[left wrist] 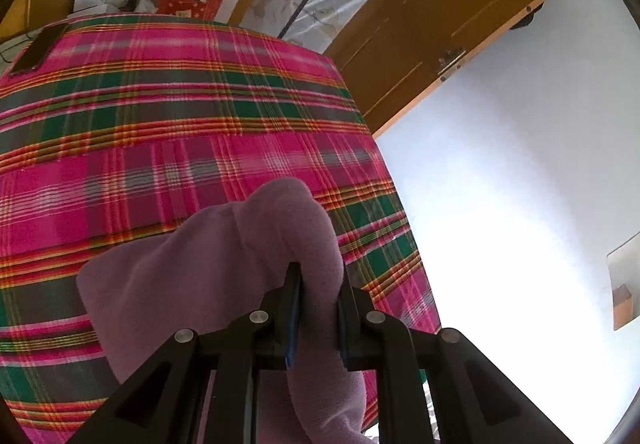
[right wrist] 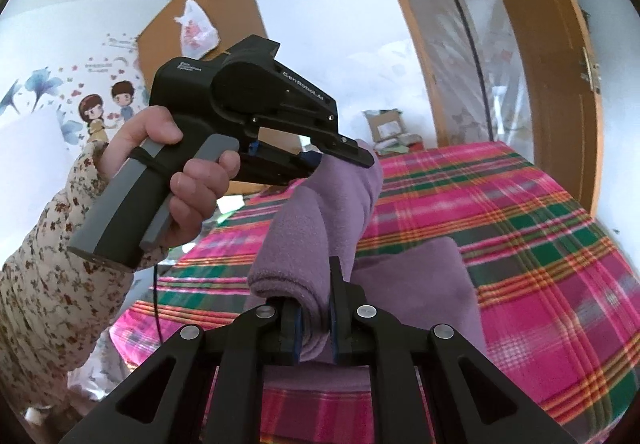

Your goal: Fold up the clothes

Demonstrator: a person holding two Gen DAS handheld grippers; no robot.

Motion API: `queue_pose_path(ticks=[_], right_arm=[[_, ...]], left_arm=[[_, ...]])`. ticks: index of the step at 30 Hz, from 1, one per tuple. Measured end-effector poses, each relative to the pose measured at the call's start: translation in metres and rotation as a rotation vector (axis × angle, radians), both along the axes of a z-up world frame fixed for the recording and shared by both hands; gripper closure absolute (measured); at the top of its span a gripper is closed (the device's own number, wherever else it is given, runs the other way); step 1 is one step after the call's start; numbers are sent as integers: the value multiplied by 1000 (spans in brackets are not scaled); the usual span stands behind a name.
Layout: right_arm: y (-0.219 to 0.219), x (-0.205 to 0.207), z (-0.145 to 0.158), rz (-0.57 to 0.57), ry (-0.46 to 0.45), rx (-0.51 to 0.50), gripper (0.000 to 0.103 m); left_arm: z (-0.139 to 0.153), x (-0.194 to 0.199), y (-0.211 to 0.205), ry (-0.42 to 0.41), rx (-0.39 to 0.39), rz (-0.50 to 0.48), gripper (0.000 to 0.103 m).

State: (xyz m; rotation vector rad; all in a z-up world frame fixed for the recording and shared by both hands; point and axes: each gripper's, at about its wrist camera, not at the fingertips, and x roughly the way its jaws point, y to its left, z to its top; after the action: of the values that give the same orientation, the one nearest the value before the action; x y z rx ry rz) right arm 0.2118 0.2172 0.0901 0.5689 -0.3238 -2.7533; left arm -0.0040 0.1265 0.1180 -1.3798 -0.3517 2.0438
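- Both grippers, left gripper (left wrist: 316, 308) and right gripper (right wrist: 316, 308), jaws clamped on lilac fleece garment (right wrist: 320, 212), lifted above plaid bed (right wrist: 520, 224).
- Mid-fold carry (stage unclear); next likely lay it flat.

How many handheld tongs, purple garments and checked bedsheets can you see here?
Handheld tongs: 2, the left tongs and the right tongs, both clamped on the cloth.
Purple garments: 1, the purple fleece garment, lifted off the bed.
Checked bedsheets: 1, the pink plaid sheet.
Total: 4
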Motion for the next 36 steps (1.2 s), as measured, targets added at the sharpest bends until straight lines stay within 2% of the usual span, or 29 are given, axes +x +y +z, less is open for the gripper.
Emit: queue_pose_path(ticks=[15, 20, 23, 28, 36], right_arm=[[31, -12, -26, -85, -94, -24, 93], [41, -15, -34, -107, -132, -34, 90], [47, -16, -38, -119, -156, -52, 89], [56, -15, -43, -136, -179, -79, 80], [70, -14, -47, -194, -194, -94, 80]], left_arm=[[-45, -22, 41, -82, -46, -28, 87], [-57, -29, 47, -113, -37, -26, 81], [-60, -30, 48, -121, -19, -31, 78], [-53, -28, 45, -92, 16, -49, 78], [-42, -25, 25, -47, 40, -30, 78]])
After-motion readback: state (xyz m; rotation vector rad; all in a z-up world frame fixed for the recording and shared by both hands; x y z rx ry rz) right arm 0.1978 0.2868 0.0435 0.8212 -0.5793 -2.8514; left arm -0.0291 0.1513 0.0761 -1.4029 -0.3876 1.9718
